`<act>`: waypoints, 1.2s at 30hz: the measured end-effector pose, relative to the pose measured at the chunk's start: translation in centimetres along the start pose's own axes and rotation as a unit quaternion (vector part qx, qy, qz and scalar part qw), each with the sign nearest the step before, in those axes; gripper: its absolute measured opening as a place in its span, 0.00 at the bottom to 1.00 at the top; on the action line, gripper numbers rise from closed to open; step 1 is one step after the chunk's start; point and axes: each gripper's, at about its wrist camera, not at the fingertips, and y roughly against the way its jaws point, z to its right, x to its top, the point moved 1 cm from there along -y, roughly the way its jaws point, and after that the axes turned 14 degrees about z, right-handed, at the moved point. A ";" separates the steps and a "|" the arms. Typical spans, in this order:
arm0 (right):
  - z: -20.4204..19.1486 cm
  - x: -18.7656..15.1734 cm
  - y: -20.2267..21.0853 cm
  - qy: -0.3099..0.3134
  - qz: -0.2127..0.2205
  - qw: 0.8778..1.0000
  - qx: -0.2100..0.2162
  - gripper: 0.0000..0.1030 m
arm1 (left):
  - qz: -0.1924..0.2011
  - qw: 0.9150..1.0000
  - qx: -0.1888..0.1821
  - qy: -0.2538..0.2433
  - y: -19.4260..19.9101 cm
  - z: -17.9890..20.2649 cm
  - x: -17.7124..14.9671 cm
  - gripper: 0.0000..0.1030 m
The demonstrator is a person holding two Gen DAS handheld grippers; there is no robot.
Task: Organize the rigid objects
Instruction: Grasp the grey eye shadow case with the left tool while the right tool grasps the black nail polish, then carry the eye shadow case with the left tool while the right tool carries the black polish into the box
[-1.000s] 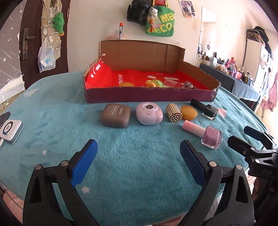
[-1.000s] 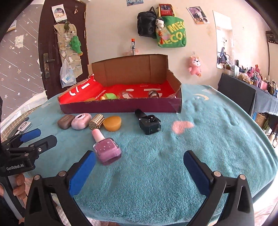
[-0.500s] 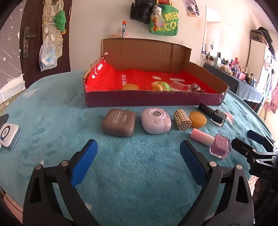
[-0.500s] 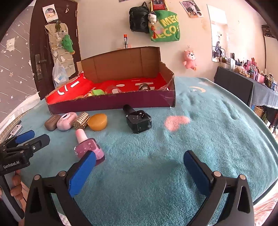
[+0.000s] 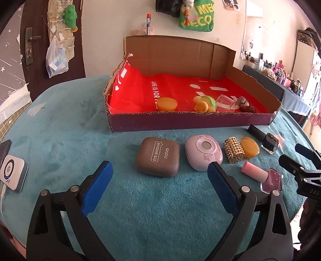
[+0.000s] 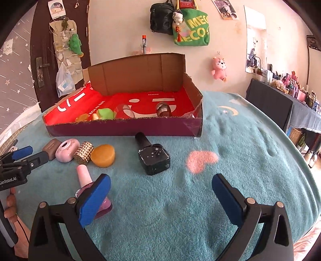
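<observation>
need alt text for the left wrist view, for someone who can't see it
Open left tongs hover over a teal blanket, facing a brown eye shadow case, then a pink compact, gold studded cylinder and orange disc. Behind sits a red-lined cardboard box holding small items.

Setting: a lived-in home room, likely a bedroom. Indicators: teal plush cover (image 6: 240, 160) with heart and moon motifs at 6 o'clock; dark door (image 6: 42, 60) with hanging organizer at 10 o'clock; green tote bag (image 6: 192, 30) and black bag (image 6: 160, 18) on the wall at 12 o'clock; pink plush toy (image 6: 219, 67) at 1 o'clock; cluttered toiletries shelf (image 6: 291, 84) at 3 o'clock.
</observation>
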 end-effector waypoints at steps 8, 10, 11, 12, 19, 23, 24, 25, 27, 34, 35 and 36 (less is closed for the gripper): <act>0.8 0.8 -3.7 -0.010 -0.070 0.997 0.017 0.81 | -0.049 0.999 -0.002 -0.014 -2.3 -0.6 0.6 0.77; 0.8 0.8 -4.3 -0.007 -0.079 0.997 0.021 0.78 | -0.060 0.998 -0.004 -0.011 -2.8 -0.6 0.7 0.70; 0.7 0.9 -4.5 -0.004 -0.082 0.996 0.025 0.77 | -0.065 0.998 -0.005 -0.010 -3.1 -0.7 0.7 0.69; 0.6 1.1 -4.7 -0.003 -0.083 0.996 0.028 0.75 | -0.068 0.998 -0.005 -0.011 -3.3 -0.7 0.7 0.67; -0.1 1.4 -5.8 0.015 -0.092 0.995 0.048 0.47 | -0.068 0.997 -0.023 -0.010 -3.9 -0.2 1.0 0.48; -0.5 1.4 -5.6 0.026 -0.086 0.994 0.064 0.42 | -0.065 0.997 -0.030 -0.010 -3.7 0.0 1.1 0.47; -0.6 1.4 -5.4 0.024 -0.082 0.994 0.071 0.41 | -0.065 0.997 -0.032 -0.009 -3.7 0.1 1.2 0.47; -0.6 1.4 -5.3 0.024 -0.079 0.994 0.074 0.41 | -0.064 0.997 -0.032 -0.009 -3.6 0.1 1.2 0.47; -0.5 1.5 -4.9 0.020 -0.072 0.995 0.073 0.41 | -0.061 0.998 -0.033 -0.008 -3.4 0.2 1.4 0.47; 0.0 1.6 -4.5 0.007 -0.069 0.995 0.077 0.41 | -0.055 0.998 -0.035 -0.010 -2.9 0.2 1.7 0.47; 0.0 1.6 -4.4 0.007 -0.068 0.995 0.078 0.41 | -0.054 0.998 -0.035 -0.010 -2.9 0.2 1.7 0.47; -0.1 1.6 -4.4 0.007 -0.066 0.995 0.078 0.41 | -0.053 0.998 -0.035 -0.010 -2.8 0.2 1.8 0.47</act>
